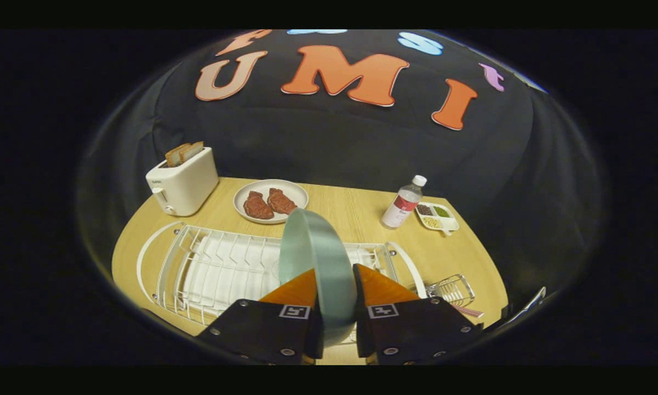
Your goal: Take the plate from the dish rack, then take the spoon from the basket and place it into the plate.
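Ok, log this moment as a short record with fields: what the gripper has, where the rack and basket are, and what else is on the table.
gripper: shut on the green plate, held on edge between the fingers
dish rack: white, under and beyond the fingers, on the wooden table
basket: small wire one, beside the rack; spoon cannot be made out
toaster: white, bread in its slots, beyond the rack
white plate: two pieces of meat on it
bottle: upright, beside a small divided dish
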Demonstrator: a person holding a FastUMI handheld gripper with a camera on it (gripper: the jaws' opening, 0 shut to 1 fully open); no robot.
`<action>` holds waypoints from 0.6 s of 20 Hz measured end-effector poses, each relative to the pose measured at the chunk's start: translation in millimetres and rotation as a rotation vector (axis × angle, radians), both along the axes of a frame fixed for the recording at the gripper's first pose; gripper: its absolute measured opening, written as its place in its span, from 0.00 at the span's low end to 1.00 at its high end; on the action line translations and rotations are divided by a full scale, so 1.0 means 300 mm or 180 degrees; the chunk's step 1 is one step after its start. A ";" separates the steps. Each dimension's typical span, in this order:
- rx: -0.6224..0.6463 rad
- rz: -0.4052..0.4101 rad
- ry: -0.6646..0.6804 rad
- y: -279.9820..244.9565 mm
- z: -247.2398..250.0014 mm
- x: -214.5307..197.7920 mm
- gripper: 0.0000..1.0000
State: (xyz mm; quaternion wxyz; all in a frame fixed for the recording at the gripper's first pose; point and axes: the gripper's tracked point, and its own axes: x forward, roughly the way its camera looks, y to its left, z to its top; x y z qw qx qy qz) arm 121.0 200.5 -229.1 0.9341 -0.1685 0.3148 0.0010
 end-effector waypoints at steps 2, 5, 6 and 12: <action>0.0055 -0.0041 -0.0012 0.000 0.016 -0.004 0.24; 0.0159 -0.0069 0.0039 -0.014 0.020 -0.028 0.24; 0.0174 -0.0072 0.0034 -0.024 0.031 -0.037 0.24; 0.0599 -0.0089 0.0145 -0.072 0.044 -0.148 0.24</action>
